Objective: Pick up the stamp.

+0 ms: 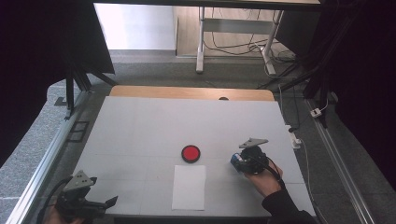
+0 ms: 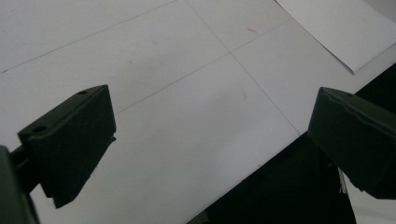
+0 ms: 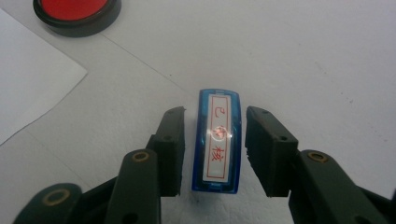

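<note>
Stamp, blue w/ red-lettered label [image 3: 217, 148], sits on white counter [image 1: 140, 126] right of centre, near paper sheet [image 1: 188, 186] & red button [image 1: 190, 153]. Left gripper [image 2: 205, 140] at near-left counter corner, jaws wide apart, nothing btwn. Right gripper [image 3: 214, 151] straddles stamp, jaws narrow; small gaps both sides, pads not pressing it.

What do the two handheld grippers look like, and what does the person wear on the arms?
Both grippers are black. The left gripper and the right gripper each carry a grey three-cornered plate on top. A black cable trails from each. In the right gripper view, the jaw arms are dark green-black with brass-coloured rivets and flat dark pads. The right forearm has a black sleeve.
</note>
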